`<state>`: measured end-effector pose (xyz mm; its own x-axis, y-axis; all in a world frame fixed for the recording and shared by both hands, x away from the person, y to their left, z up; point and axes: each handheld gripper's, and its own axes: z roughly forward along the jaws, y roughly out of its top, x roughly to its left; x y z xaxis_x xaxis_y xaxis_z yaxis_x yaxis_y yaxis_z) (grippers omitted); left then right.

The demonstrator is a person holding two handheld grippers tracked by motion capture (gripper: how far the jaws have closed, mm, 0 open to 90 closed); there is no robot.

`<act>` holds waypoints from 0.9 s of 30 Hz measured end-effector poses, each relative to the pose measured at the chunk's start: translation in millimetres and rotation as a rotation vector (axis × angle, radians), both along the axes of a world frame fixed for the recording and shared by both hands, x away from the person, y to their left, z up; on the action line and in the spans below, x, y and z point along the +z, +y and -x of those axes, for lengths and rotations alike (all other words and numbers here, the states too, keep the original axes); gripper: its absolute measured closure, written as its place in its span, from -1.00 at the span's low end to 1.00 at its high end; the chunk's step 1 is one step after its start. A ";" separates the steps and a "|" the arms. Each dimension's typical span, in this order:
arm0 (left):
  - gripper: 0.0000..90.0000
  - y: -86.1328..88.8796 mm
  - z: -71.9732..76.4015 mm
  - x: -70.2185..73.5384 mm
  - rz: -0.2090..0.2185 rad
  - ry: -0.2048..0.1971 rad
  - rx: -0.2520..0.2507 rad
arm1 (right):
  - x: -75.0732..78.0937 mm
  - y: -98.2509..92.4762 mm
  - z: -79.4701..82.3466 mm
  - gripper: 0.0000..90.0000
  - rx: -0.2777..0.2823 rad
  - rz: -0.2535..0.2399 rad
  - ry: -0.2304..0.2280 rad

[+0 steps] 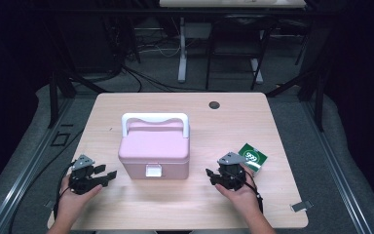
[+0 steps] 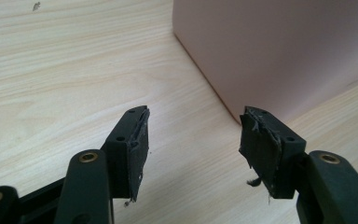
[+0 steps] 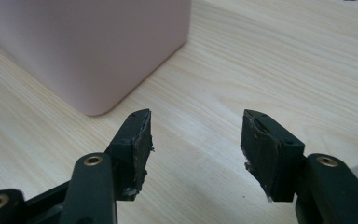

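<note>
- Left gripper (image 1: 108, 177), seen from the high view, rests low over the near left part of the table (image 1: 185, 207), held in the person's left hand (image 1: 73, 197); its jaws stand spread with nothing between them and point toward the pink box (image 1: 154, 153), near its left side but apart from it.
- Same view: the right gripper (image 1: 210, 176) sits in the right hand (image 1: 241, 192) near the box's right side, its jaws also spread and empty, aimed at the box without touching it.
- Same view: the pink box stands at the middle of the table, lid down, its white handle (image 1: 155, 118) upright at the back and a white latch (image 1: 153, 170) on its front face. A green packet (image 1: 253, 157) lies just beyond the right hand, and a dark round hole (image 1: 214, 105) marks the table's far edge.
- Left gripper view: both black jaws stand wide apart over bare wood, their pads (image 2: 139, 149) worn and frayed; the box's lower corner (image 2: 279, 51) rises just ahead, nearer the right-hand jaw, not touched.
- Right gripper view: the jaws are parted over bare table, and the box's rounded corner (image 3: 93, 46) stands ahead on the left, close to the left-hand jaw but clear of it.
</note>
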<state>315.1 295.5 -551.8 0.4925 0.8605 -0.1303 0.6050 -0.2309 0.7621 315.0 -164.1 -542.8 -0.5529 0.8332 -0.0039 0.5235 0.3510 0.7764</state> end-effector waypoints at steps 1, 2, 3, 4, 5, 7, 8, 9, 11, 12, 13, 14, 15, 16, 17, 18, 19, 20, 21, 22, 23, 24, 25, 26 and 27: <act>-0.07 0.0 0.0 0.0 0.000 0.000 0.000 | 0.0 0.0 0.0 -0.05 0.000 0.000 0.000; -0.07 -1.7 -1.0 -0.1 0.011 -0.009 -0.004 | -0.5 0.6 0.8 -0.04 0.011 -0.010 -0.001; -0.07 -1.7 -1.0 -0.1 0.011 -0.009 -0.004 | -0.5 0.6 0.8 -0.04 0.011 -0.010 -0.001; -0.07 -2.5 -1.0 0.0 0.008 -0.014 0.001 | -1.0 1.2 1.2 -0.04 0.000 0.007 0.002; -0.07 -2.8 -1.3 0.1 -0.004 -0.017 0.007 | -1.5 1.2 1.5 -0.03 -0.008 0.018 0.002; -0.07 -2.0 -0.7 0.3 -0.007 -0.014 0.011 | -1.1 0.4 1.8 0.04 -0.034 0.016 0.015; -0.06 -1.3 0.1 0.0 0.003 -0.023 0.012 | -0.7 -2.4 0.4 0.05 -0.033 -0.013 0.037; -0.06 -0.5 0.8 0.3 0.010 -0.023 0.012 | -0.7 -2.4 0.4 0.05 -0.033 -0.013 0.037; -0.04 1.2 2.1 0.3 0.022 -0.024 0.017 | -1.0 -4.1 -0.7 0.06 -0.052 -0.041 0.037; -0.03 1.2 2.1 0.3 0.022 -0.024 0.017 | -1.0 -4.1 -0.7 0.06 -0.052 -0.041 0.037; -0.03 1.7 2.0 0.3 0.026 -0.023 0.019 | -1.0 -4.4 -0.8 0.06 -0.056 -0.043 0.036; -0.03 2.3 1.8 0.6 0.029 -0.017 0.017 | -1.2 -4.5 -1.0 0.07 -0.058 -0.046 0.040; -0.02 2.8 2.0 1.0 0.031 -0.018 0.018 | -1.5 -4.6 -1.4 0.08 -0.054 -0.059 0.048; -0.02 2.8 2.0 1.0 0.031 -0.018 0.018 | -1.5 -4.6 -1.4 0.08 -0.054 -0.059 0.048; -0.02 3.0 2.1 0.9 0.031 -0.016 0.019 | -1.6 -4.8 -1.6 0.07 -0.053 -0.064 0.052; 0.00 3.5 2.7 1.2 0.039 -0.012 0.022 | -1.9 -5.1 -1.7 0.08 -0.051 -0.070 0.055; 0.00 3.6 2.9 1.4 0.044 -0.010 0.022 | -1.8 -5.2 -1.7 0.08 -0.052 -0.070 0.054; 0.00 3.4 3.0 1.7 0.047 -0.010 0.023 | -1.7 -5.1 -1.7 0.08 -0.054 -0.070 0.054; 0.00 3.4 3.0 1.7 0.047 -0.010 0.023 | -1.7 -5.1 -1.7 0.08 -0.054 -0.070 0.054; 0.00 3.2 2.8 2.0 0.054 -0.009 0.022 | -1.6 -4.6 -1.9 0.08 -0.053 -0.075 0.053; 0.00 3.2 2.8 2.0 0.054 -0.009 0.022 | -1.6 -4.6 -1.9 0.08 -0.053 -0.075 0.053; 0.00 3.1 2.4 2.3 0.058 -0.004 0.020 | -1.8 -3.8 -2.2 0.08 -0.049 -0.072 0.054; 0.01 3.1 2.4 2.3 0.058 -0.004 0.020 | -1.8 -3.8 -2.2 0.08 -0.049 -0.072 0.054; 0.01 3.3 1.9 2.5 0.061 0.002 0.018 | -2.3 -3.4 -2.7 0.08 -0.049 -0.069 0.050; 0.01 3.4 1.1 2.8 0.067 0.003 0.019 | -2.5 -2.9 -3.0 0.08 -0.053 -0.068 0.051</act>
